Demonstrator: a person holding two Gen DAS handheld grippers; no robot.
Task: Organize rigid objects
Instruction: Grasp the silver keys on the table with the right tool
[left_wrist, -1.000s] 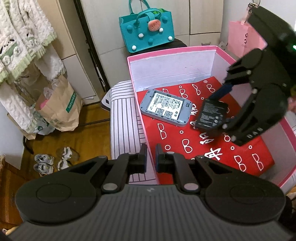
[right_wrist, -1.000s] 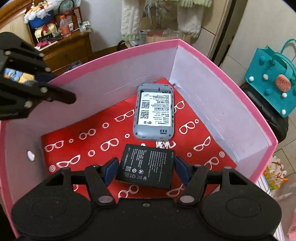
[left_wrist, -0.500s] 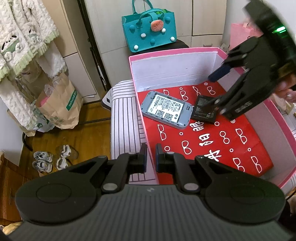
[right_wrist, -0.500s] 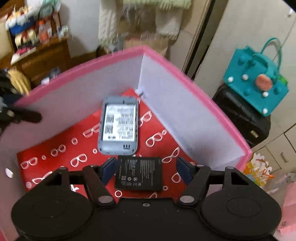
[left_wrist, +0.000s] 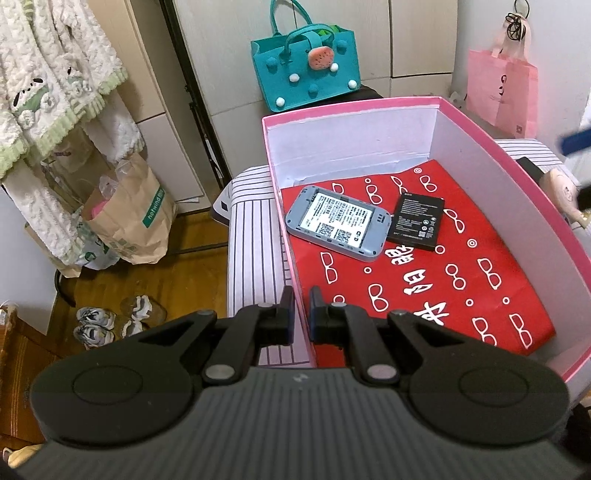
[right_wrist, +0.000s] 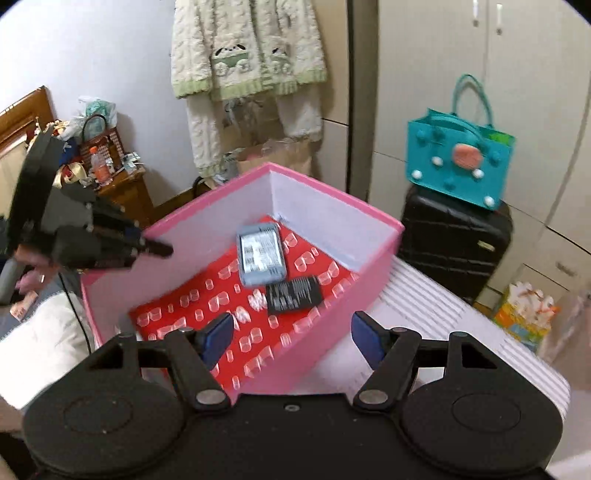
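The left hand-held gripper (left_wrist: 302, 314) pinches the pink box (left_wrist: 480, 127) wall; the right hand-held gripper (right_wrist: 291, 336) hangs wide, empty.

We saw pale cabinet doors (left_wrist: 413, 40) behind a wooden floor (left_wrist: 192, 266), a black suitcase (right_wrist: 454, 236), and a wooden dresser (right_wrist: 125, 192) against a white wall (right_wrist: 92, 48).

Black hand-held gripper (right_wrist: 291, 334), blue finger pads (right_wrist: 218, 338), silver pivot screws, ribbed grey housing
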